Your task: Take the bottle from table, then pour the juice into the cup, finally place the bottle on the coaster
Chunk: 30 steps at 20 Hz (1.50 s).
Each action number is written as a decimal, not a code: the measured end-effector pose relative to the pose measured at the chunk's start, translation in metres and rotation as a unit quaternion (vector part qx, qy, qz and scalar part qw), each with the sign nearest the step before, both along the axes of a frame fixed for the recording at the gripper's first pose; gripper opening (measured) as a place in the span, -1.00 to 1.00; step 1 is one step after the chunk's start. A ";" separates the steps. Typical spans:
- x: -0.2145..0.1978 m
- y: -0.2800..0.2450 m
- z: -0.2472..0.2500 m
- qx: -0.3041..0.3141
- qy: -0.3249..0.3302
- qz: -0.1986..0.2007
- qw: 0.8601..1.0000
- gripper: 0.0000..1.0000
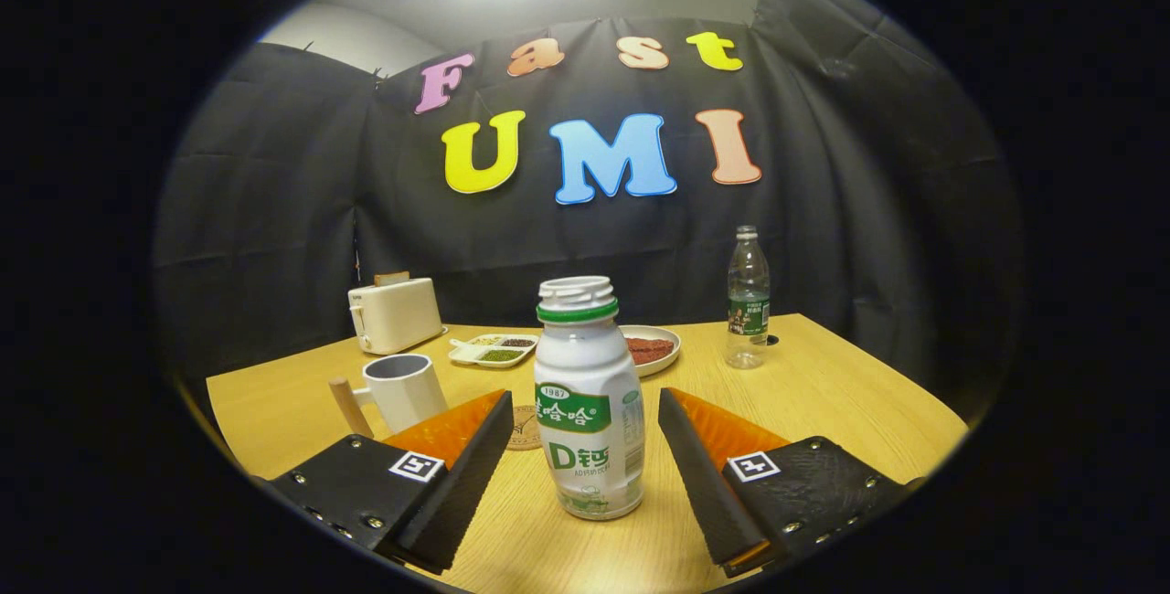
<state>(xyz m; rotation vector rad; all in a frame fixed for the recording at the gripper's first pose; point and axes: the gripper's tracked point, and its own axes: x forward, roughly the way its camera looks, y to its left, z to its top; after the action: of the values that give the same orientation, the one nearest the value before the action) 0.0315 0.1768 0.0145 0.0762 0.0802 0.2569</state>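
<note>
Two fingers of the gripper (585, 448) are standing spread wide in the gripper view, gripping nothing, with the small white plastic bottle with a green collar and green label (588, 411) sitting upright on the pale wooden table (823, 393) in the gap between them, touching neither pad. Its long axis is running straight up, its open, uncapped mouth pointing at the ceiling.

Left of the bottle and just beyond the left finger, the white mug with a wooden handle (402, 390) is waiting, handle turned to the left; the round brown coaster (524, 427) is peeking out between mug and bottle. Farther back a white toaster (395, 312), a divided tray of grains (494, 350), a plate of reddish food (651, 347) and a clear water bottle (748, 302) are standing well apart from the work.

Judging by its look, the bottle is going to handle light and fairly stiff, though thin plastic may give under a hard squeeze (and with the mouth open, squeezing could push juice out). The smooth label is probably somewhat slippery, so the straight mid-body around the label seems the best place to close on, keeping it upright until it is over the mug
</note>
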 end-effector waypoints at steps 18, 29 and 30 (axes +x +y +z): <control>0.018 0.002 -0.035 -0.042 0.044 -0.020 0.998 0.40; 0.020 0.000 -0.032 -0.048 0.046 -0.055 0.996 0.28; 0.021 0.001 -0.027 -0.053 0.042 -0.057 0.996 0.29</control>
<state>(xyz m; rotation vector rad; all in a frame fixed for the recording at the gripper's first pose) 0.0522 0.1781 -0.0120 -0.0145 0.1724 0.1346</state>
